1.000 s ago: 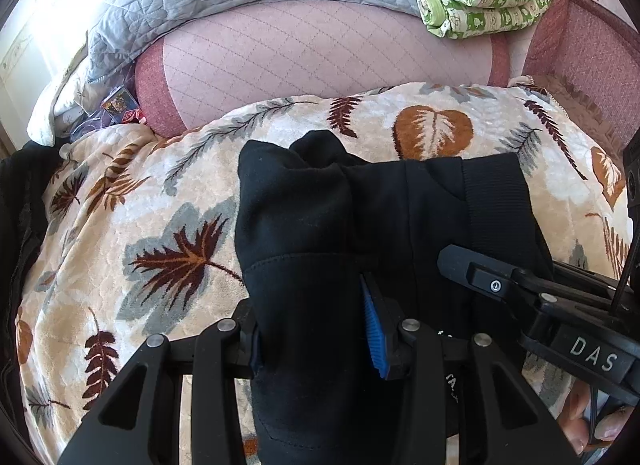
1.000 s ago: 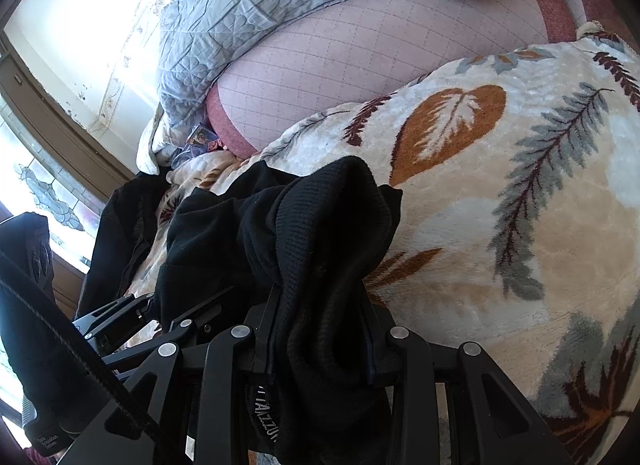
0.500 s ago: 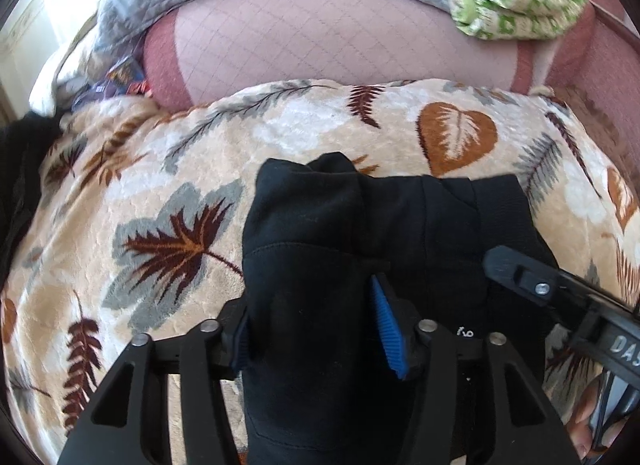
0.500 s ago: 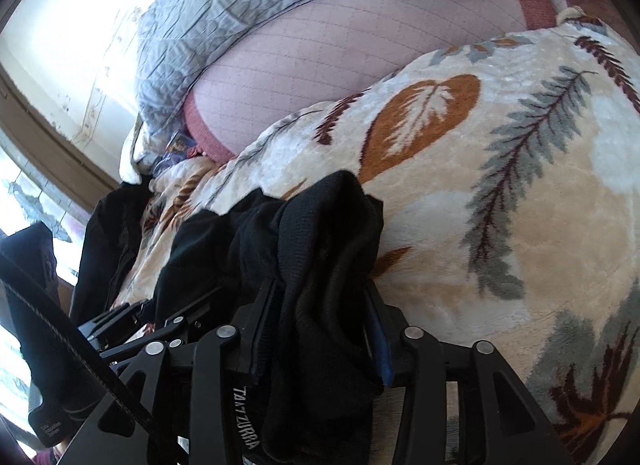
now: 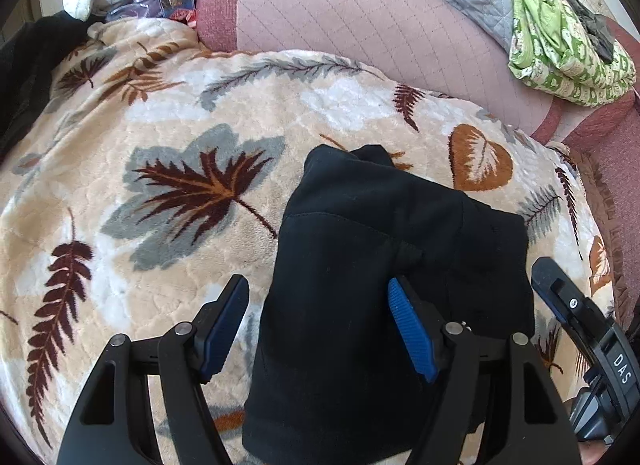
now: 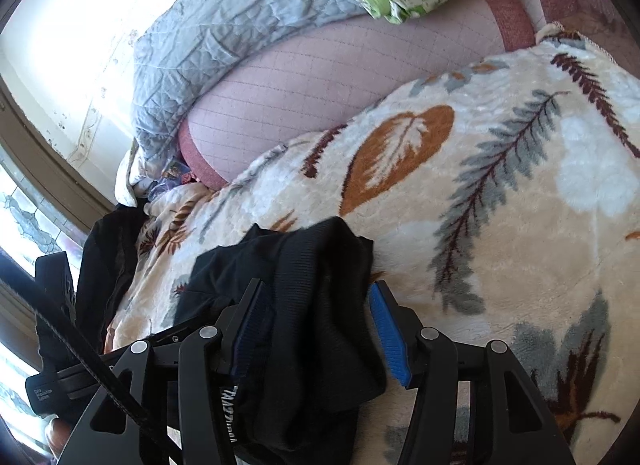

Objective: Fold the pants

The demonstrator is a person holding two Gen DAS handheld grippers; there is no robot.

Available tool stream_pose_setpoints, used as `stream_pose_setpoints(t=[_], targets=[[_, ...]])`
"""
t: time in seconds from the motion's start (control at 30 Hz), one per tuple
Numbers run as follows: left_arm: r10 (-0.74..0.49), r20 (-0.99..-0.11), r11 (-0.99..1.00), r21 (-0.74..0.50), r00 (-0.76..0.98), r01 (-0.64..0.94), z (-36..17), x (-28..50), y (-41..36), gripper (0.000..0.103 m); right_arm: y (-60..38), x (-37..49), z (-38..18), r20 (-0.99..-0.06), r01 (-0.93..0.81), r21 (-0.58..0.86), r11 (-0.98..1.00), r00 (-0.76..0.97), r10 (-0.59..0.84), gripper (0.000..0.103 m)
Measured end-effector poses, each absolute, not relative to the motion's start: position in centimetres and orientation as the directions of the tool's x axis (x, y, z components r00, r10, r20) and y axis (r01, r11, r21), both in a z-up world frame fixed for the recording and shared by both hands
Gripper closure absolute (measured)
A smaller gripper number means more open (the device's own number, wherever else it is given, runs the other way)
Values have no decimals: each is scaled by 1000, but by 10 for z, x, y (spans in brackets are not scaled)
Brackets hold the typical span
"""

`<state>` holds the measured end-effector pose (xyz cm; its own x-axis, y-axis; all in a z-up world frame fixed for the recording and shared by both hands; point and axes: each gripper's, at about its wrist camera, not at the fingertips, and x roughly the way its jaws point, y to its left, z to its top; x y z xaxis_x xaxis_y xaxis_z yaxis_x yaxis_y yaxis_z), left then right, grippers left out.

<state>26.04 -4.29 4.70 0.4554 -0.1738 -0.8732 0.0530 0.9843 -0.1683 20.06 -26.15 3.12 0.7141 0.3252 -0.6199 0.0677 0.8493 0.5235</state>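
The black pants (image 5: 384, 265) lie folded in a bundle on the leaf-patterned blanket (image 5: 168, 185). My left gripper (image 5: 318, 305) is open, its blue pads wide apart, with the pants lying between and under them. The right gripper's body shows at the right edge of the left wrist view (image 5: 580, 325). In the right wrist view the ribbed waistband of the pants (image 6: 316, 285) lies between the spread fingers of my right gripper (image 6: 316, 313), which is open.
A pink quilted cushion (image 5: 360, 17) backs the blanket. A grey quilt (image 6: 224, 45) and a green patterned cloth (image 5: 560, 45) lie on top of it. Dark clothing (image 5: 28, 65) sits at the left edge. A window (image 6: 24, 205) is on the left.
Both grippers were shut on the pants and have opened. The pants have dropped onto the blanket. The left gripper has swung leftward and pulled back a little.
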Motion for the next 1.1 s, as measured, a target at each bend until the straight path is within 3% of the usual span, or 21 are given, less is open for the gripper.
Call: stream_pose_setpoints(t=[0.23,0.5,0.67,0.93,1.1], targets=[[-199,-864,980,-190,463,66,56,227,-40,32,-243,190,50,-588,-19,500,866,727,356,44],[-192,-856,981,-169,481,92,62,178,-38,32,-214,197,28,-661,-86,497,863,606,441,44],[-169,-877,985,-158,451,62,50,174,-34,32,-207,196,19,-701,-81,444,892,588,402,46],[-179,-863,981,-192,472,21,57,146,-20,32,-205,167,34,-681,-77,373,924,654,329,45],[-235,-871,955,-289,431,-62,45,114,1,31,-216,140,42,-657,-48,407,912,678,329,44]])
